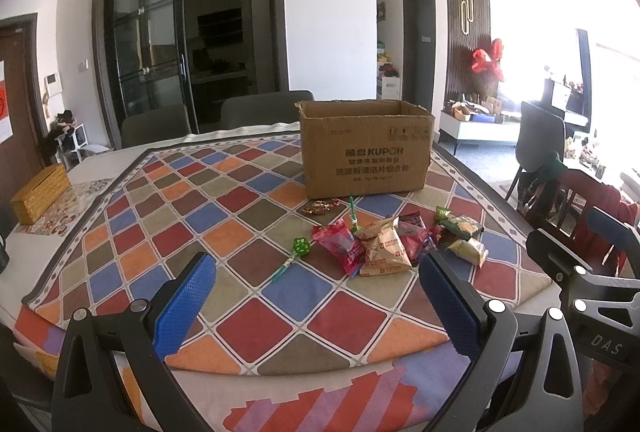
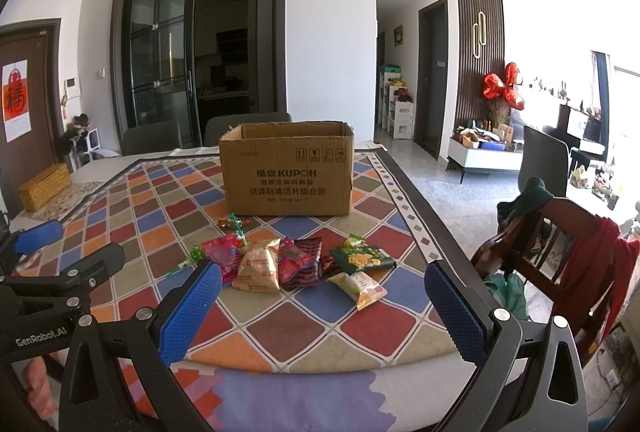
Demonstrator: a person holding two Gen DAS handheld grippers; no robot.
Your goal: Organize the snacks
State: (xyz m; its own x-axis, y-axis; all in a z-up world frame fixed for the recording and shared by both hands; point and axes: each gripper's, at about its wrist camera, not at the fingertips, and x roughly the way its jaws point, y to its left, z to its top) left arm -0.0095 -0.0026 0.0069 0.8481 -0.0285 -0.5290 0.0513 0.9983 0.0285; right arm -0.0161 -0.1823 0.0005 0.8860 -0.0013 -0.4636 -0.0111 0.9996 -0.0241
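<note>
An open cardboard box stands upright on the checkered tablecloth. In front of it lies a heap of snack packets: a tan packet, a pink packet, a dark green packet, a pale yellow packet, a green lollipop and small wrapped candies. My left gripper is open and empty, near the table's front edge, short of the heap. My right gripper is open and empty, just in front of the heap.
A woven yellow box sits at the table's left. Grey chairs stand behind the table. A wooden chair with red and green cloth stands close on the right. The table edge runs just below both grippers.
</note>
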